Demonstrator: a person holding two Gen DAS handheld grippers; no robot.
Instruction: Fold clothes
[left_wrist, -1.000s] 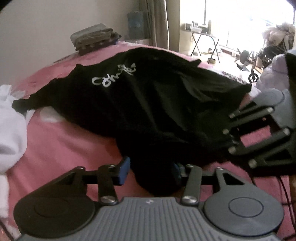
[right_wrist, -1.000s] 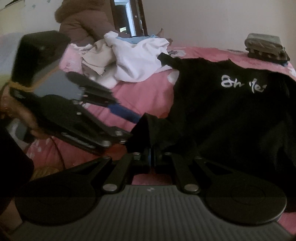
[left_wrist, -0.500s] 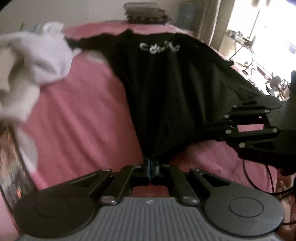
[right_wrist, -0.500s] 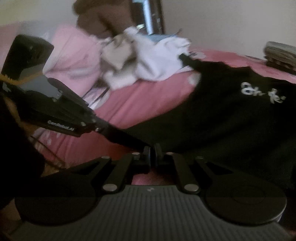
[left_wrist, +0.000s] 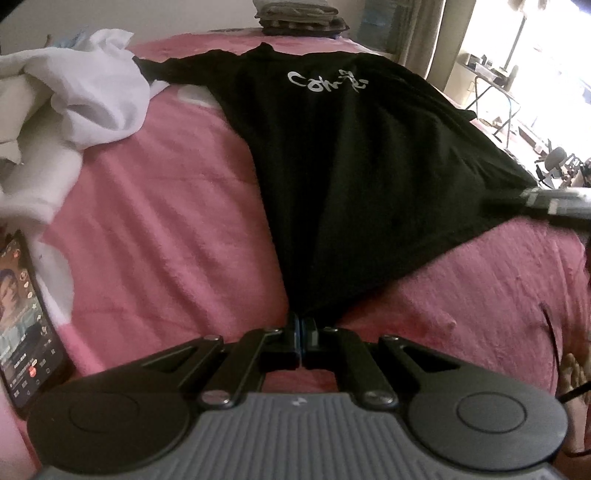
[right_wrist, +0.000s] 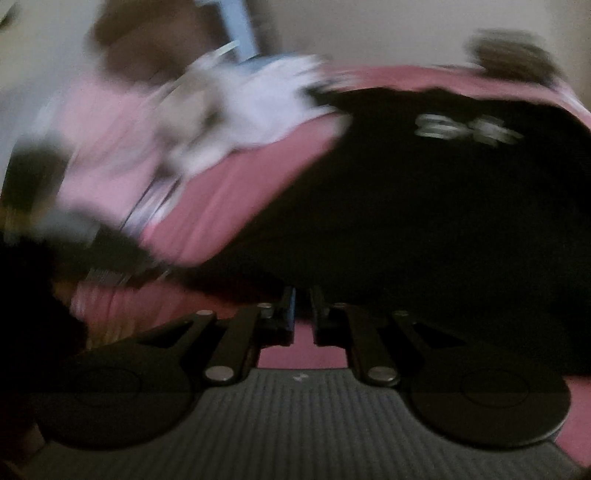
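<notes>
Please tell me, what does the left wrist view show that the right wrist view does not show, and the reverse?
Only the left wrist view shows a phone with its screen lit, at the bed's left edge, and a bright window.

Only the right wrist view, which is blurred, shows a brown shape beyond the bed.

Both show the black T-shirt with white lettering on the pink bed cover, white clothes, and a folded pile at the far edge.

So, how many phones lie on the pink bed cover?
1: a black smartphone with a lit screen at the cover's left edge, near the white clothes pile. Others may be hidden.
</notes>
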